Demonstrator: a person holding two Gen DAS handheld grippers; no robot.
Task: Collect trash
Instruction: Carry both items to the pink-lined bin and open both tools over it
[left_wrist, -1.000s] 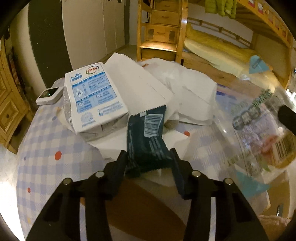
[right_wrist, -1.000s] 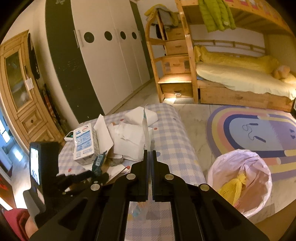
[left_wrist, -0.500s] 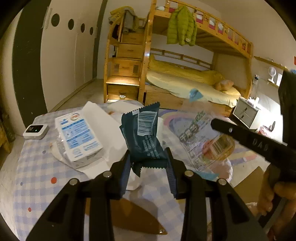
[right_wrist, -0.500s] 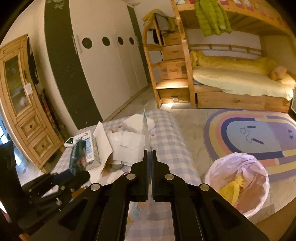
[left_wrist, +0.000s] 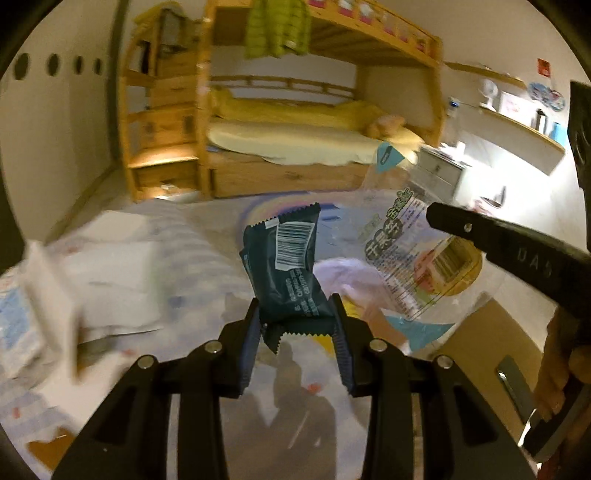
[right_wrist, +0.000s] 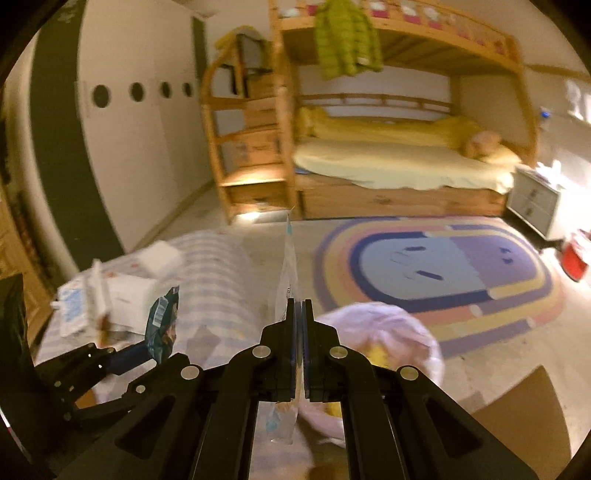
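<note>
Since half a second ago both grippers have swung away from the worktop toward the trash bag, which now lies just ahead of the right gripper at 1 o'clock in the right wrist view. In the left wrist view the worktop has slid to 9 o'clock and the bag's pale plastic shows behind the dark wrapper.

The left gripper is closed partway on the lower end of the dark wrapper, which stands upright over the floor beside the worktop. The right gripper has its fingers pressed together on a clear plastic bag, seen edge-on in its own view.

Both pictures are blurred by motion. The milk carton and the white papers on the worktop are smeared, and the carton's print cannot be read. The trash bag is partly hidden by the right gripper.

The wrapper shows a barcode and small white text too fine to read. The clear bag carries green characters, also not legible. The right gripper bears the letters "DAS" on its side.
</note>
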